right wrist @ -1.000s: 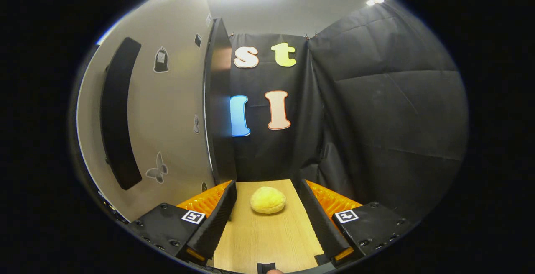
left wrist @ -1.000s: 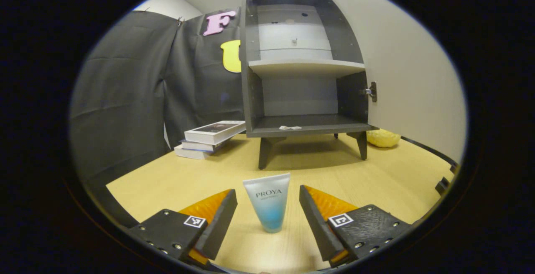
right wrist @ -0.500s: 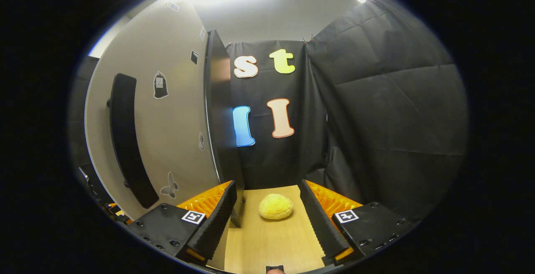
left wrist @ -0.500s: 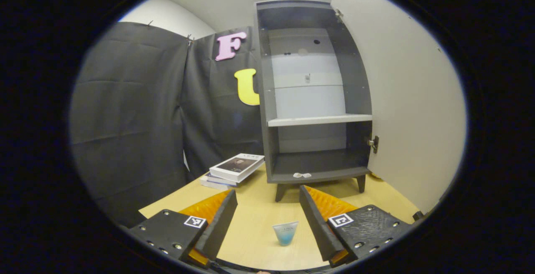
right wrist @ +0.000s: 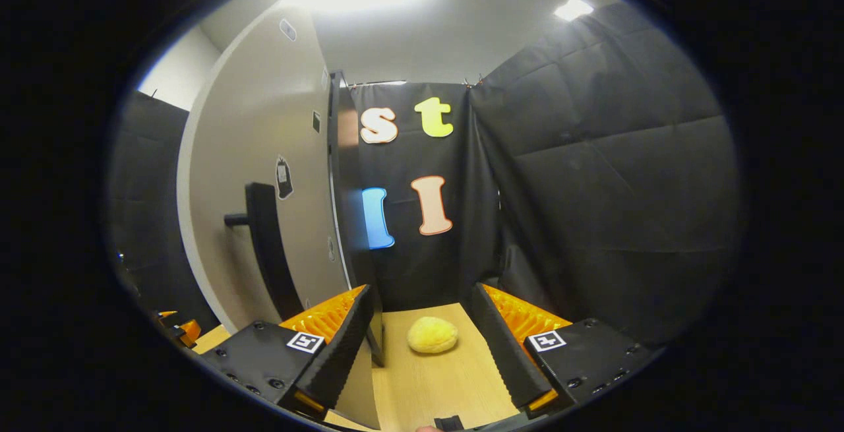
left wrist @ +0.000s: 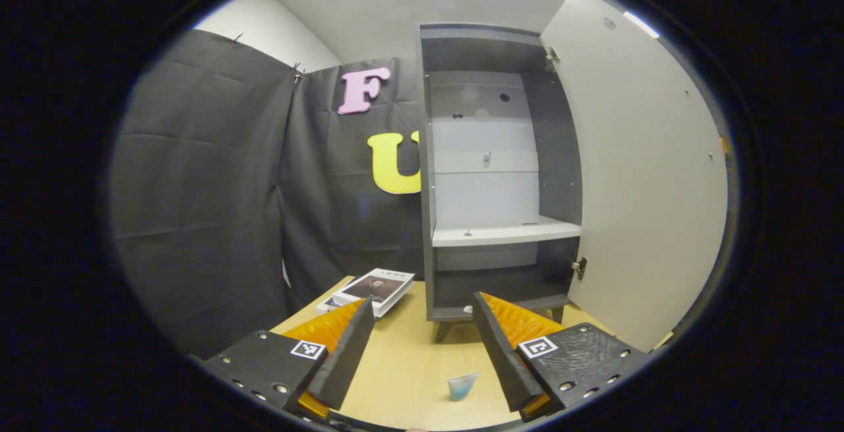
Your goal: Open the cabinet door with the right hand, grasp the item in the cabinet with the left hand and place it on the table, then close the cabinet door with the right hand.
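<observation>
**Standing tube on the table, cabinet door wide open**

Looking along your left gripper (left wrist: 422,353), you have its fingers spread apart with nothing between them but table (left wrist: 402,372). The tube (left wrist: 461,386) stands cap-down on the wood low in the left gripper view, just inside your right-hand finger (left wrist: 501,353) and not touching it. Any print on the tube is too small to read from here.

Beyond it the cabinet (left wrist: 491,175) stands on short legs with its door (left wrist: 643,181) swung fully out to the right, hinges showing along the inner edge. One pale shelf (left wrist: 504,234) crosses the lower half; both compartments look bare apart from a tiny scrap at the bottom front lip. To the left of the cabinet lies a stack of books (left wrist: 372,290), the top cover bearing a dark picture and a title line you cannot make out.

Your right gripper (right wrist: 422,353) is also spread wide, holding nothing. In the right gripper view the door's outer face (right wrist: 264,175) rises at left with its long dark handle (right wrist: 267,247) and a few small stickers, their markings unreadable. The door's lower corner sits just beside your left-hand finger (right wrist: 336,353). A yellow sponge-like lump (right wrist: 432,335) rests on the table between the fingers, farther off.
</observation>
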Demonstrator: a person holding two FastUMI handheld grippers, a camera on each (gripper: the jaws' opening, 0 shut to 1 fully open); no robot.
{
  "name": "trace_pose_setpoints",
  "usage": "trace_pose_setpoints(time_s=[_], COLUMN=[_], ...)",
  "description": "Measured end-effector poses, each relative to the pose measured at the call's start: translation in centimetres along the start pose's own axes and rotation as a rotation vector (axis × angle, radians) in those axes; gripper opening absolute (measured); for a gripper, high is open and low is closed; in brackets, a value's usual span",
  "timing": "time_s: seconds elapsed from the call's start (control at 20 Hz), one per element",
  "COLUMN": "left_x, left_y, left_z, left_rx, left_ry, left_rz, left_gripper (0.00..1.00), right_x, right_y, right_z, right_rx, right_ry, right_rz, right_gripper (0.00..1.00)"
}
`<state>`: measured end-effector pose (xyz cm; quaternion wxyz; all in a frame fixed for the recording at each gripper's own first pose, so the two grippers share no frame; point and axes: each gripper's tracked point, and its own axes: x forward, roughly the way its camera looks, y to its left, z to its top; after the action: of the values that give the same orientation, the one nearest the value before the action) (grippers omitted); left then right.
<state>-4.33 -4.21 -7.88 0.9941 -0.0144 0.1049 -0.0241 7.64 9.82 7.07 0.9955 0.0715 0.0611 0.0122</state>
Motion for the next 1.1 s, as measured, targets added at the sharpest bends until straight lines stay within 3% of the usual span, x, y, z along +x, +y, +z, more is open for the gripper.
trace_pose_setpoints(time_s=[0.05,0.15,0.2,0.25,0.4,0.45,0.5,0.55,0.6,0.65,0.7,1.1], left_x=[0.1,0.2,0.1,0.2,0.2,0.3,0.5,0.6,0.8,1.0,0.9,1.0], left_y=[0.4,1.6,1.9,2.3,4.3,5.0,5.6,6.2,6.7,7.1,7.7,10.6], left_z=[0.1,0.3,0.5,0.4,0.6,0.6,0.2,0.2,0.1,-0.1,-0.1,-0.5], left_rx=[-0.001,0.003,0.0,-0.005,-0.017,-0.015,-0.012,-0.01,-0.011,-0.012,-0.01,-0.005], left_ry=[-0.002,-0.014,-0.019,-0.022,-0.036,-0.034,-0.028,-0.025,-0.024,-0.023,-0.025,-0.048], left_rz=[-0.01,-0.022,-0.036,-0.047,-0.065,-0.069,-0.075,-0.077,-0.083,-0.088,-0.091,-0.12], left_gripper=[0.9,0.91,0.9,0.91,0.9,0.9,0.9,0.9,0.9,0.9,0.9,0.9], right_x=[-0.2,-0.5,-0.9,-1.2,-1.4,-1.6,-1.8,-1.8,-1.9,-2.2,-2.5,-3.4], right_y=[0.8,1.5,1.2,1.2,1.5,1.6,1.6,1.7,1.8,1.9,2.2,6.5], right_z=[0.1,-0.2,-0.1,0.0,-0.1,-0.1,0.0,0.1,0.1,0.1,0.2,0.2], right_rx=[0.008,-0.001,-0.01,-0.01,-0.001,-0.003,-0.011,-0.024,-0.037,-0.05,-0.065,-0.115], right_ry=[-0.009,-0.002,-0.002,-0.005,-0.009,-0.015,-0.021,-0.026,-0.03,-0.033,-0.038,-0.04], right_rz=[-0.005,-0.032,-0.056,-0.077,-0.138,-0.16,-0.18,-0.2,-0.219,-0.235,-0.246,-0.237], right_gripper=[0.92,0.96,0.91,0.95,0.84,0.92,0.83,0.92,0.83,0.99,0.84,0.84])
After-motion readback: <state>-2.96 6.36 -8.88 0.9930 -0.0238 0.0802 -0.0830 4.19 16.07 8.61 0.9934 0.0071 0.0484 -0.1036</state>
